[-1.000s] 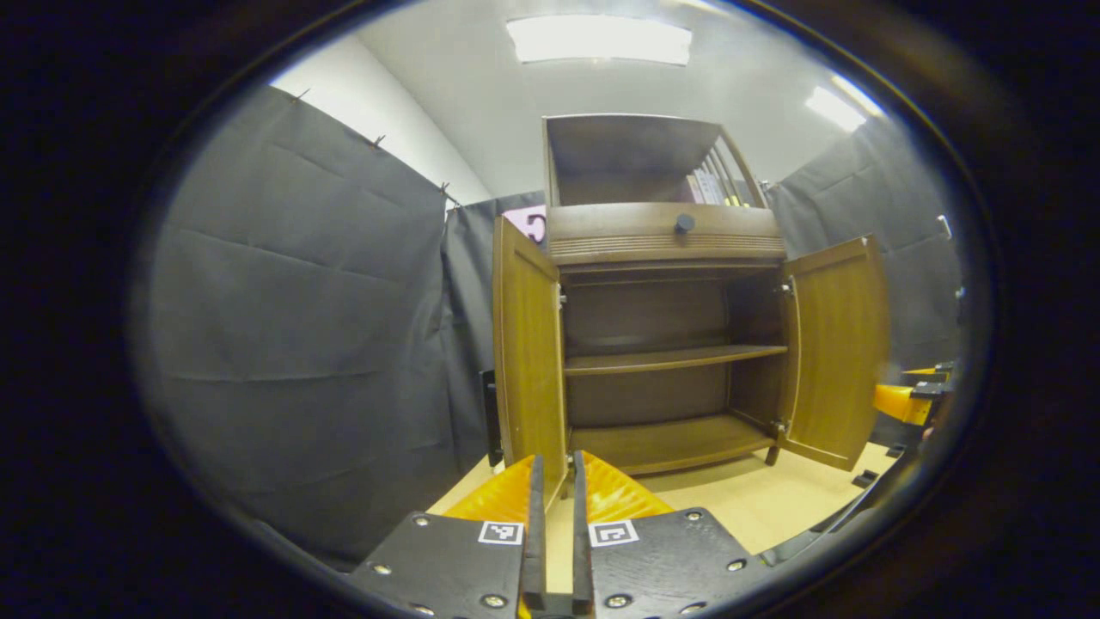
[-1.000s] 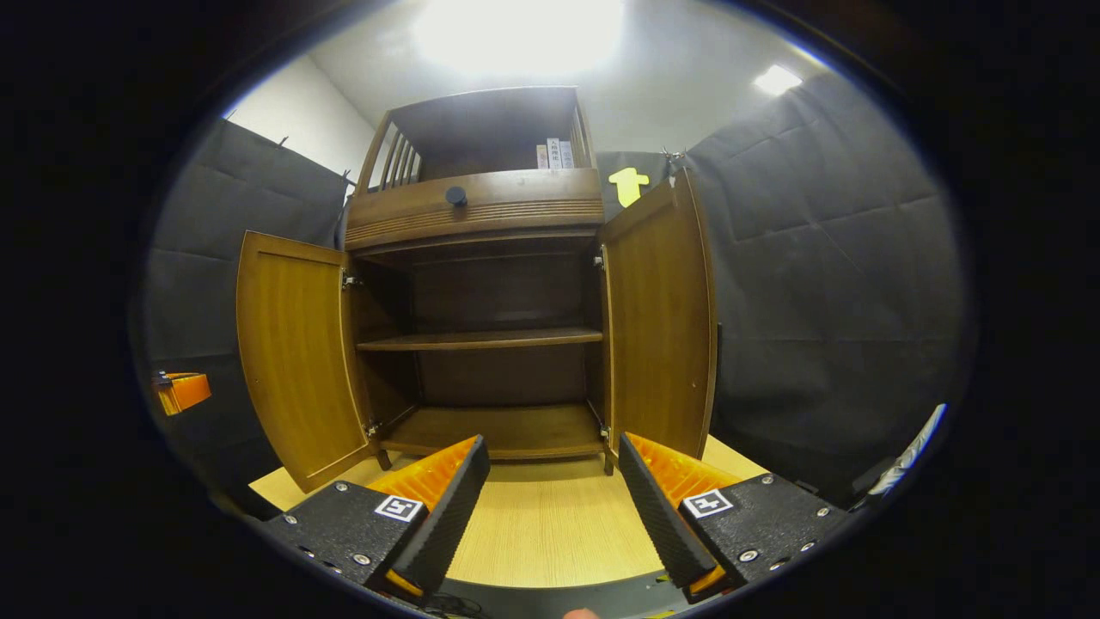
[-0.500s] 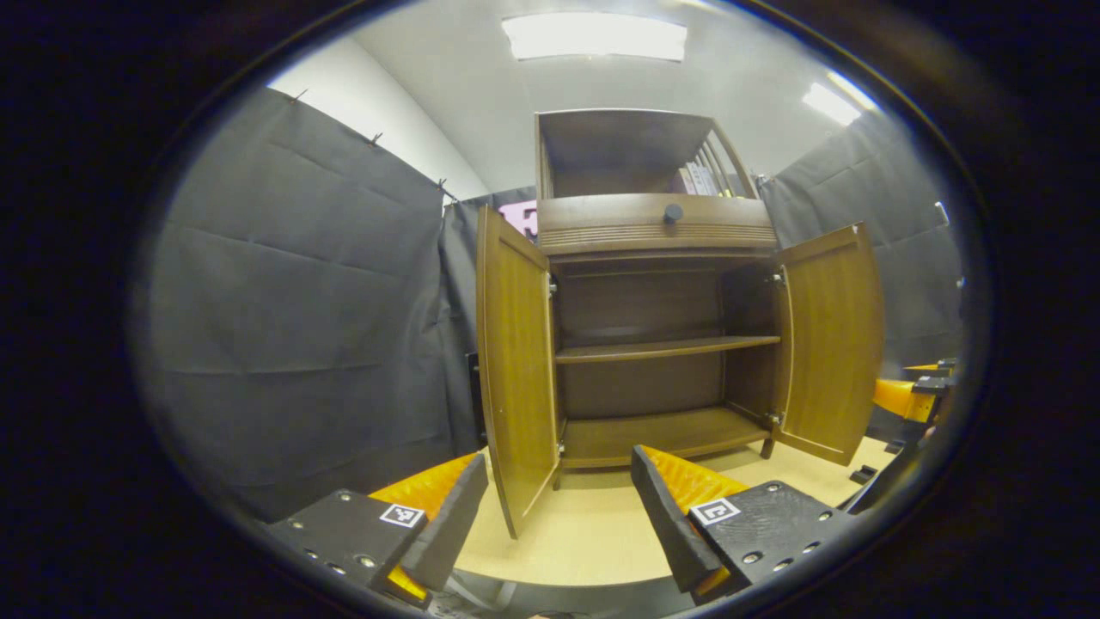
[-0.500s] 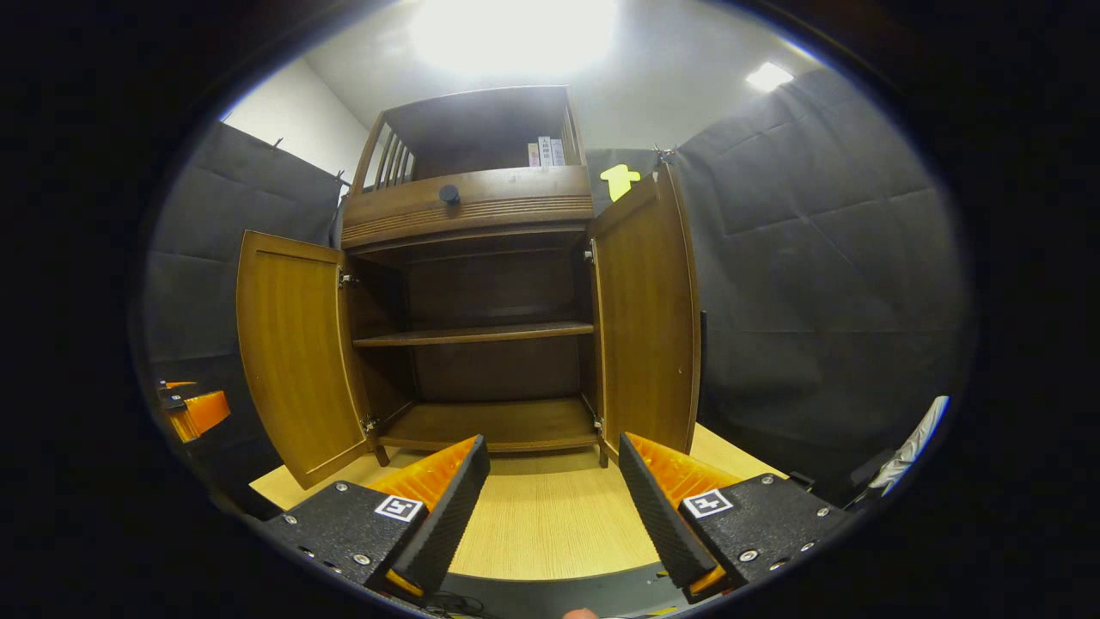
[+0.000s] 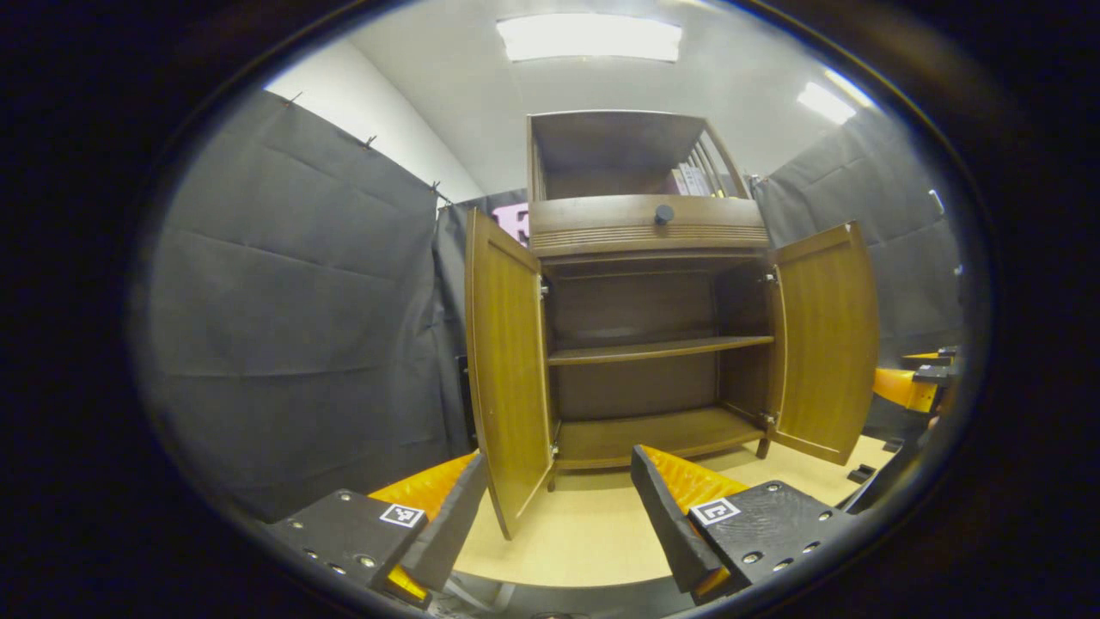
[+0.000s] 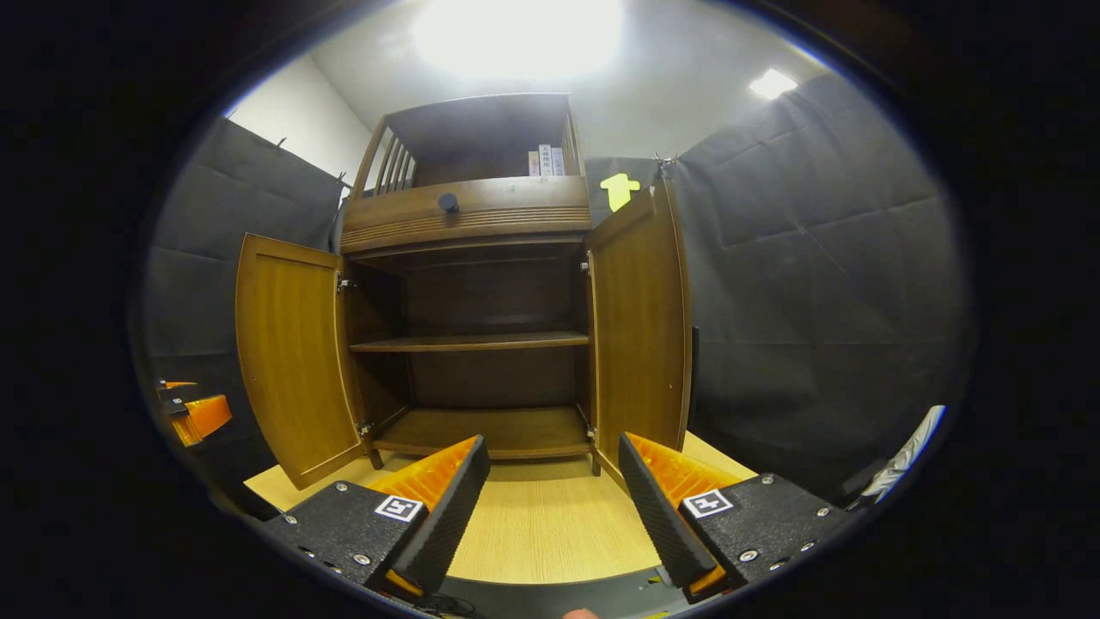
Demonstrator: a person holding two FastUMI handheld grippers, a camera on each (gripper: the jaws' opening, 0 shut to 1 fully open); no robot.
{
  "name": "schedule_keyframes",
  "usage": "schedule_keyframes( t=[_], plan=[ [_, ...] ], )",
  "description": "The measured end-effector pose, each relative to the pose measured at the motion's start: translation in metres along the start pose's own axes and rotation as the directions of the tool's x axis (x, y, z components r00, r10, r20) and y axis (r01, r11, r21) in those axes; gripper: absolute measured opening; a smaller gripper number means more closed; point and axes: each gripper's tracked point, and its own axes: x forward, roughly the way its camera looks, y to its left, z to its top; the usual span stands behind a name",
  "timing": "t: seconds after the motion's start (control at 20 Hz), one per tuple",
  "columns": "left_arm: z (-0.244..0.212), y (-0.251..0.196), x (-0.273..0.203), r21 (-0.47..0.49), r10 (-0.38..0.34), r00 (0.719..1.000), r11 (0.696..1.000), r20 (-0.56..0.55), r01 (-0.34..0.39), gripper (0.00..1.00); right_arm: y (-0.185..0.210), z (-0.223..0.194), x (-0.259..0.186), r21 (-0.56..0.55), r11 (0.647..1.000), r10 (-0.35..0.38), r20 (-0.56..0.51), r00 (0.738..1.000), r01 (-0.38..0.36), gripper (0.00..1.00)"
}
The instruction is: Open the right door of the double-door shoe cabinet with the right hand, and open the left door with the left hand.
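**Ana:** Shoe cabinet (image 5: pixel 644 284) first: how do you reckon those doors handle?

**Ben:** Stiff wooden panels on side hinges, so I judge they swing in a fixed arc and won't flex. Probably light enough to move with a gentle pull. The finish looks smooth and a bit glossy, so a pinch on the flat face could slip. I see no knob on either door from these angles, so the free vertical edge, away from the hinges, is my pick for a hold.

**Ana:** Where does it stand?

**Ben:** On the pale wooden floor (image 6: pixel 533 524), against the dark cloth wall, straight ahead of both cameras.

**Ana:** And its look?

**Ben:** Warm brown wood. The left door (image 5: pixel 507 370) and the right door (image 6: pixel 640 335) both stand swung wide. Inside is darker, with one middle shelf (image 6: pixel 468 342) and a bottom board, both bare. Above the doors runs a drawer front with a round dark knob (image 5: pixel 663 213), and over that an open top shelf with slatted sides and a few books (image 6: pixel 546 161).

**Ana:** The jaws?

**Ben:** The left gripper (image 5: pixel 554 507) has its jaws spread, gripping nothing, with the left door's lower edge reaching down between them. The right gripper (image 6: pixel 550 507) is likewise spread and holds nothing, short of the right door. Going by how the doors lie, the task looks done.
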Motion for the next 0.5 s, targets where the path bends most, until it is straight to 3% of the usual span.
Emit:
schedule_keyframes(
  t=[0.5],
  plan=[
    [0.0083,-0.0041,-0.0035,0.006,0.012,1.000,1.000,0.024,-0.012,1.00,-0.0021,0.0081,0.0043,-0.011,1.000,-0.002,0.015,1.000,0.002,0.94]
  ],
)
